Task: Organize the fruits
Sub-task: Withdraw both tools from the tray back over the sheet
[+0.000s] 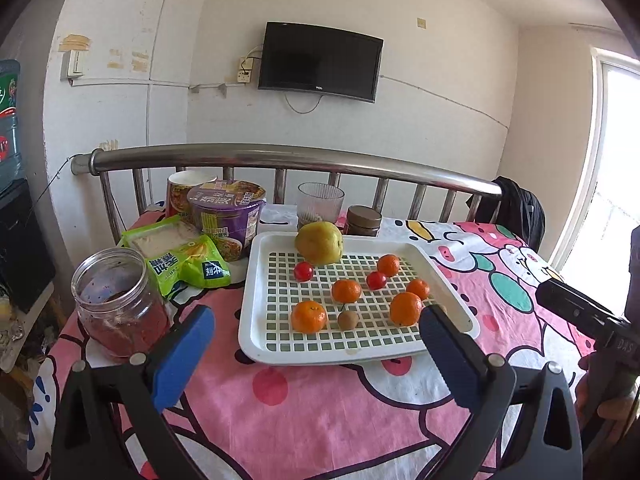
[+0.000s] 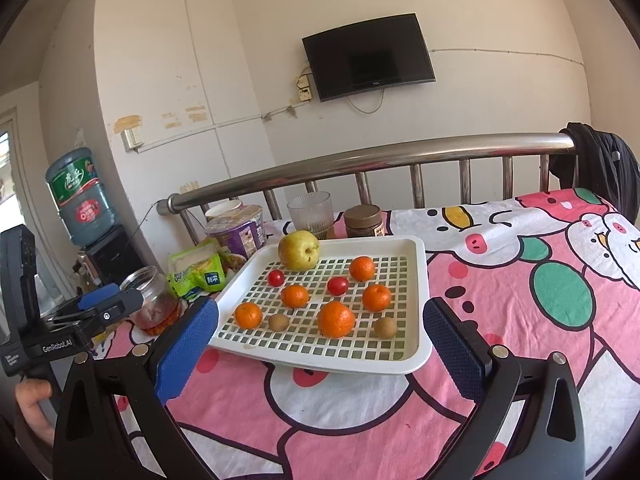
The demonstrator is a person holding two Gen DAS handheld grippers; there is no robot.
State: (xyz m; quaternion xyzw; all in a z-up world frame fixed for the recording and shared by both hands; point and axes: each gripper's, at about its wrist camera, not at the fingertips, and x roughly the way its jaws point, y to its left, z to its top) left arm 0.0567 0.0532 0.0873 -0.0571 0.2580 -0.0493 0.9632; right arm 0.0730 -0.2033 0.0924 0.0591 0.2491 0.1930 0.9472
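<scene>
My left gripper [image 1: 316,354] and right gripper [image 2: 320,350] both spread, empty, over pink cartoon bedsheet [image 2: 360,420]. At 12 o'clock, white grid tray [image 2: 420,280]: five tangerines [image 2: 336,319], two kiwis [image 2: 385,327], two cherry tomatoes [image 2: 337,285], one pear [image 2: 299,255]. Beyond: steel bedrail [image 2: 400,156], wall TV [image 2: 368,56].

We see a modest bedroom in a home. A bed [image 2: 460,400] fills the lower part of both views, covered by a pink cartoon-print sheet [image 1: 320,412], with a metal rail footboard [image 1: 280,160] at its far end. A dark flat television [image 1: 320,62] hangs on the scuffed, patched white wall [image 1: 420,128], a power socket [image 1: 245,75] beside it. To the left, a water-cooler bottle [image 2: 80,196] stands on a dispenser. Instant-noodle tubs [image 1: 224,212], a snack packet [image 1: 180,256] and jars [image 1: 120,300] sit on the bed. Daylight enters through a window [image 1: 616,168].
</scene>
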